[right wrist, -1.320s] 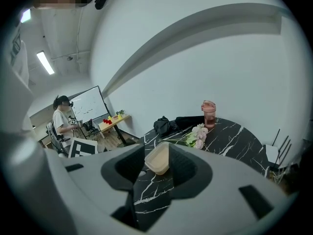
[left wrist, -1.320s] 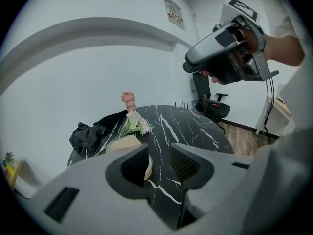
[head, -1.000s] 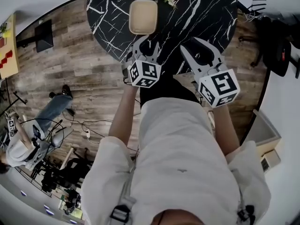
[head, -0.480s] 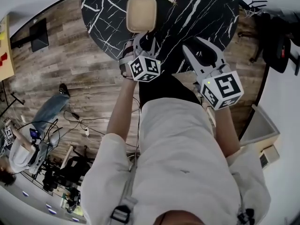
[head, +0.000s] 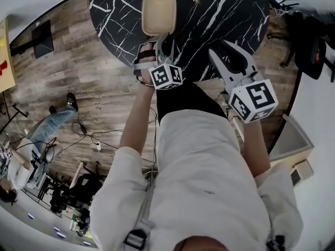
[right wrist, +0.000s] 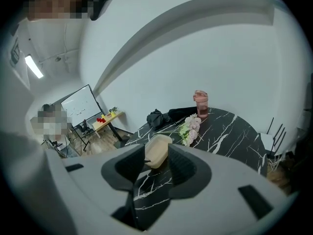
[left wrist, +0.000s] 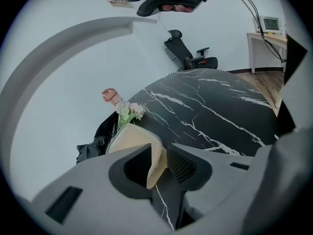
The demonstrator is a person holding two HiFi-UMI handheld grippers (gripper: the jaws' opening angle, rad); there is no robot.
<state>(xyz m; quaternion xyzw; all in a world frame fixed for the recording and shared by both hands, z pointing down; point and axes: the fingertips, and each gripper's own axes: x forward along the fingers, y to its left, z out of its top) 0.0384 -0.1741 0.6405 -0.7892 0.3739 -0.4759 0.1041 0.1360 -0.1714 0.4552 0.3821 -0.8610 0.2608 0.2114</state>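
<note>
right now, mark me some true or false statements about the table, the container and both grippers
1. The beige container sits on the black marble table. True.
2. The right gripper is shut on the container. False: its jaws stand apart with nothing between them, and it is off to the container's right.
3. A bunch of flowers lies on the table beyond the container. True.
4. The pink cup lies on its side beside the left gripper. False: it stands upright at the far side of the table, by the flowers.
5. The left gripper is the one nearer the container. True.
</note>
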